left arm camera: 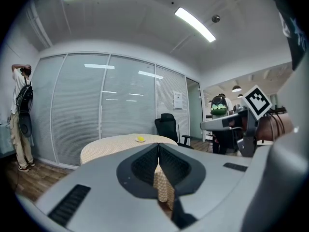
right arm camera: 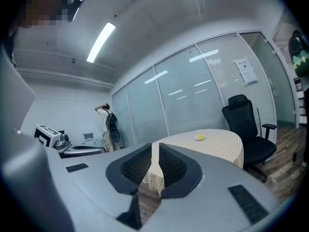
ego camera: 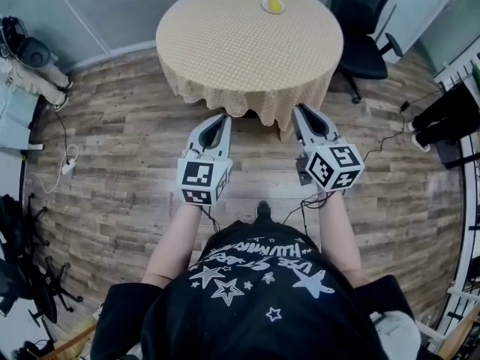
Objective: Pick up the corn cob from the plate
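Wood-plank floor (ego camera: 112, 148) lies bare btw the far-left clutter of bags & cables (ego camera: 30, 58) and the round table (ego camera: 225, 51), so there's open room on that flank. In the left gripper view a person (left arm camera: 21, 115) stands at far left by the glass wall (left arm camera: 87, 105), well apart from the table.

The left gripper (ego camera: 223, 117) has its jaws closed tip to tip w/ nothing btw them. It points at the hanging cloth hem (ego camera: 259, 107) on the table's near edge and is not over the top.

The corn cob (ego camera: 275, 4) lies on a small plate (ego camera: 265, 8) close to the far rim, right of centre. The whole beige check top btw it and both grippers is bare.

The right gripper (ego camera: 298, 109) is also closed & empty, level w/ the left one, tips at the same near hem.

A black office chair (ego camera: 364, 21) crowds the table's far-right edge. Dark gear (ego camera: 450, 115) & a floor cable (ego camera: 390, 137) narrow the right side.
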Available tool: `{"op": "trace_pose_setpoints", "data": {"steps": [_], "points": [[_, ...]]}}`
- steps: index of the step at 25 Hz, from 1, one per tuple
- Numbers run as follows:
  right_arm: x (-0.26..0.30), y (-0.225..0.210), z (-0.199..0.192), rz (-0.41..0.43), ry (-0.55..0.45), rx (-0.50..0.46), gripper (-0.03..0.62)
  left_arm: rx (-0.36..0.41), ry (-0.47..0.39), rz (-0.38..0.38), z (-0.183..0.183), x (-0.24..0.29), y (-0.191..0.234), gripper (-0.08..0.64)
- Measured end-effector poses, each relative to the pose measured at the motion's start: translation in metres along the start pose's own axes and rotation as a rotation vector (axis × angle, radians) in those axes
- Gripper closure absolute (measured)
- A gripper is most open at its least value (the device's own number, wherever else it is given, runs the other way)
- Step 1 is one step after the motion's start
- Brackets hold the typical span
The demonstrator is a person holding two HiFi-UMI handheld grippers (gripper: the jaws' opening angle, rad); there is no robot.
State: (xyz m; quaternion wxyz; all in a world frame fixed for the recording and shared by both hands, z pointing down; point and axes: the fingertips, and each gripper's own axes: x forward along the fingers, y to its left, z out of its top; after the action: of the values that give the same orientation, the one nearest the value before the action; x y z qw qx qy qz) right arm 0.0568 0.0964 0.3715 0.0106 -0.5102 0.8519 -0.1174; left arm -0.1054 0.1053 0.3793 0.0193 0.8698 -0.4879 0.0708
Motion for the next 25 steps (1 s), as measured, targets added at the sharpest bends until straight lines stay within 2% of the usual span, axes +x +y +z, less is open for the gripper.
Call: {"op": "trace_pose_setpoints", "data": {"steps": [8,14,18,25], "points": [[0.025,-0.057,0.009,0.026,-0.008,0.010,0.532,0.024,0.007,0.047,0.009,0.047,-0.007,0.549],[0.040,-0.088,0.008,0.072,-0.001,0.056,0.532,-0.023,0.012,0.102,0.009,0.063,-0.008,0.549],[0.047,-0.098,-0.001,0.072,0.015,0.100,0.532,-0.031,0.034,0.114,0.005,0.063,-0.004,0.549],[0.072,-0.102,-0.020,0.065,0.063,0.115,0.532,-0.042,0.045,0.126,-0.004,0.085,0.029,0.549]]}}
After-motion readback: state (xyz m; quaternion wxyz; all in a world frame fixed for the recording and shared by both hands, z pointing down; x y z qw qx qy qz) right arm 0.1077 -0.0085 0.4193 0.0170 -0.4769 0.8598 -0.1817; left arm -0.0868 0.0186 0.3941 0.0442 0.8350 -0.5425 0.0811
